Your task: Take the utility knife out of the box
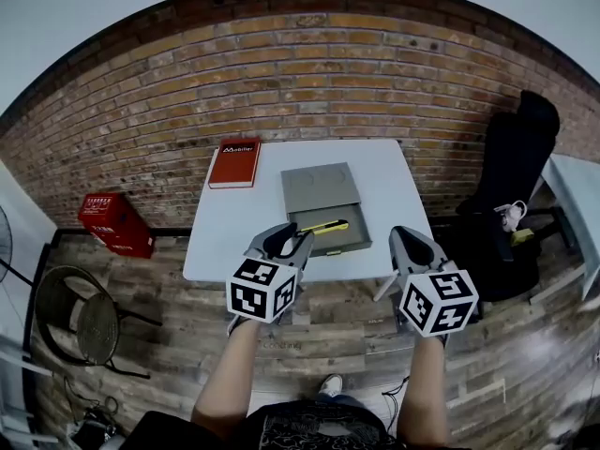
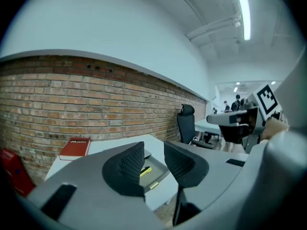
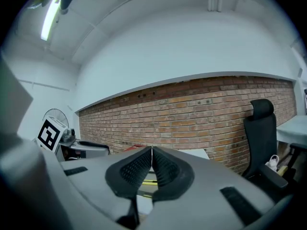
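A yellow utility knife (image 1: 325, 227) lies in the pulled-out drawer of a grey box (image 1: 321, 187) on the white table (image 1: 234, 237). My left gripper (image 1: 289, 240) hovers at the table's near edge, just in front of the drawer, open with nothing between its fingers. In the left gripper view the knife (image 2: 145, 171) shows past the spread jaws of the left gripper (image 2: 153, 159). My right gripper (image 1: 412, 242) is at the table's near right corner, off to the right of the box. The right gripper (image 3: 151, 164) is shut, pads together, empty; the knife (image 3: 149, 182) peeks out below them.
A red book (image 1: 234, 162) lies at the table's far left. A red crate (image 1: 117, 223) and a round wire chair (image 1: 80, 312) stand on the floor to the left, a black office chair (image 1: 511, 186) to the right. A brick wall runs behind the table.
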A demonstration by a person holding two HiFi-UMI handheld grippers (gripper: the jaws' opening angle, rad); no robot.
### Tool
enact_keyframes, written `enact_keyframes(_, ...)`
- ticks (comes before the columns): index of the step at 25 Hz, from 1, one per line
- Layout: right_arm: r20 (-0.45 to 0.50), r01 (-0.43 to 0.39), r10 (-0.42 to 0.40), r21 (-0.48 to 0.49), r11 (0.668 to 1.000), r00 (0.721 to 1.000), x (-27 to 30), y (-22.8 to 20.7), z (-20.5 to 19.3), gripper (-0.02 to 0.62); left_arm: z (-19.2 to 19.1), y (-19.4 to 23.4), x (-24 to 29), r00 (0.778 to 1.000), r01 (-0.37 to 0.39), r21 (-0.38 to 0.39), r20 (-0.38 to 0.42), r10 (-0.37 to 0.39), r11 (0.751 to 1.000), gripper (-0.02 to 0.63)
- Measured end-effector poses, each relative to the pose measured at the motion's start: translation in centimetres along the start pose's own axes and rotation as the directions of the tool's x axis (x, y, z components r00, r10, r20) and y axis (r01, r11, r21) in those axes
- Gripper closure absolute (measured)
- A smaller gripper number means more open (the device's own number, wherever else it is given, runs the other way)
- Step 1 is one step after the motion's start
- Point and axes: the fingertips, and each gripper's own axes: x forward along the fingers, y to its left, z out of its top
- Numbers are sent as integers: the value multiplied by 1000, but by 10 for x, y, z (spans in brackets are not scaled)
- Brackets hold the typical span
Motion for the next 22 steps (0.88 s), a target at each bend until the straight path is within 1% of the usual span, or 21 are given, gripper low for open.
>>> enact_keyframes(2,-3,-21,21,0,1000,1000,9,-6,1,574,6,-1,9,1000,5,-30,11,-4,1000,476)
enact_keyframes(5,-5,-45,45,-8,999,999,16,-15,2,574,7,3,19,999,-33,-17,7,33,999,476)
enact_keyframes(10,9,-50,50,6,999,999,21,-30,2,574,6,12,27,998,-67,5,-7,67,998,476)
enact_keyframes(13,11,-59,59,8,998,998,24,-34,2,574,7,15,34,998,-60,24,-23,61,998,476)
enact_keyframes(17,12,-61,61,8,998,998,34,-37,1,575,14,22,45,999,-47,54,-16,48,997,476)
enact_keyframes(22,0,-56,56,0,998,998,53,-37,0,574,6,38,63,999,-12,62,-50,15,998,476)
